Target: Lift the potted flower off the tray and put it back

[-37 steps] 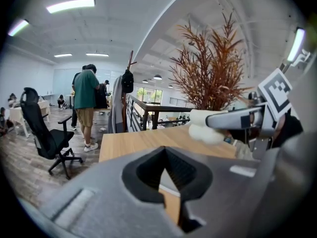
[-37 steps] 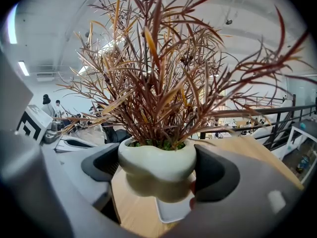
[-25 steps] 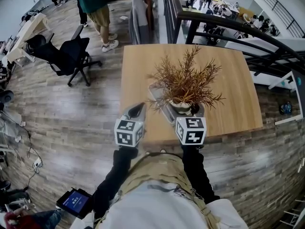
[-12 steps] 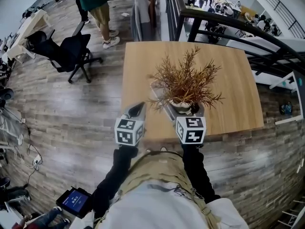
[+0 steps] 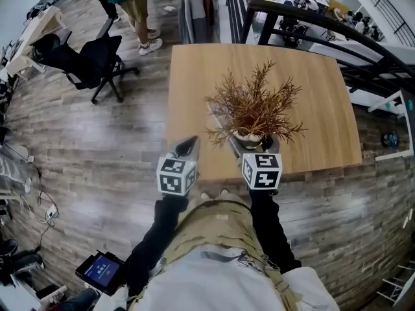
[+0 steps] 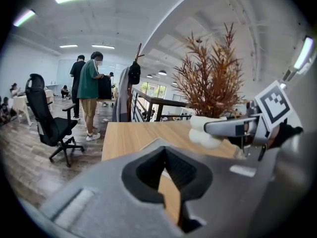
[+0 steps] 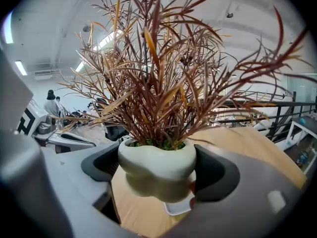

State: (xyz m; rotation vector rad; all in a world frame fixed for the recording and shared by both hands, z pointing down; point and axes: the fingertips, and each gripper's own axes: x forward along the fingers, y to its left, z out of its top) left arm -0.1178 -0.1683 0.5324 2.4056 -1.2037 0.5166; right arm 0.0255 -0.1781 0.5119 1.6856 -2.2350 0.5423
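Note:
The potted flower, a white pot (image 7: 157, 170) with dry red-brown sprigs (image 5: 253, 105), hangs above the table between the jaws of my right gripper (image 7: 158, 175), which is shut on it. Under the pot, a corner of the pale tray (image 7: 179, 207) shows; in the head view the tray (image 5: 222, 137) lies near the table's front edge, mostly hidden by the foliage. My left gripper (image 5: 189, 148) is shut with nothing in it, hovering at the table's front left edge. From the left gripper view (image 6: 166, 170) I see the pot (image 6: 204, 133) held off to the right.
The wooden table (image 5: 318, 96) is bare around the tray. A black office chair (image 5: 87, 60) and a standing person (image 5: 133, 8) are on the floor at far left. A dark railing (image 5: 311, 21) runs behind the table.
The head view has shifted slightly, so the table sits a little further up. Both grippers and the held pot keep almost the same pose.

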